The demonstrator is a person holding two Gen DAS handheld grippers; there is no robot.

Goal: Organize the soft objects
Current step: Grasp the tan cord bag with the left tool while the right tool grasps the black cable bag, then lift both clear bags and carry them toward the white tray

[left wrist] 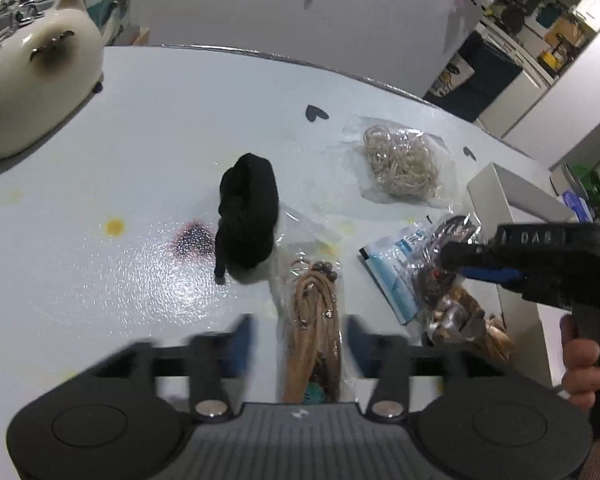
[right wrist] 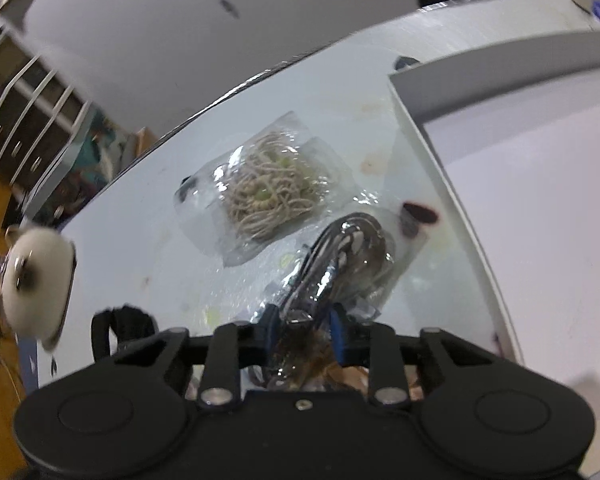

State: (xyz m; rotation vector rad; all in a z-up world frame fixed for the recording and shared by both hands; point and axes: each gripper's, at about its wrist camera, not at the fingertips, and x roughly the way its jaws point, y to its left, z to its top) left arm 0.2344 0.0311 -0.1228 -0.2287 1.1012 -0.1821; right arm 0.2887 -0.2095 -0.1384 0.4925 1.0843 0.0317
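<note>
The right claw [right wrist: 300,330] grips a dark packet [right wrist: 340,256] beside the empty white box [right wrist: 540,184], the left claw [left wrist: 298,340] gapes over a brown packet [left wrist: 316,320], and four soft items remain unsorted on the table [left wrist: 140,140].

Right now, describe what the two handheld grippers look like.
Both are matte black plastic. The left gripper has two round caps on its body, silver pivot bolts and blue finger pads. The right gripper has the same blue pads, raised lettering on its side and a black handle in a bare hand.

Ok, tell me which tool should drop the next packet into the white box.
Right. The right tool is shut on the clear packet of dark hair ties beside the white box; the left tool is open around a brown packet.
</note>
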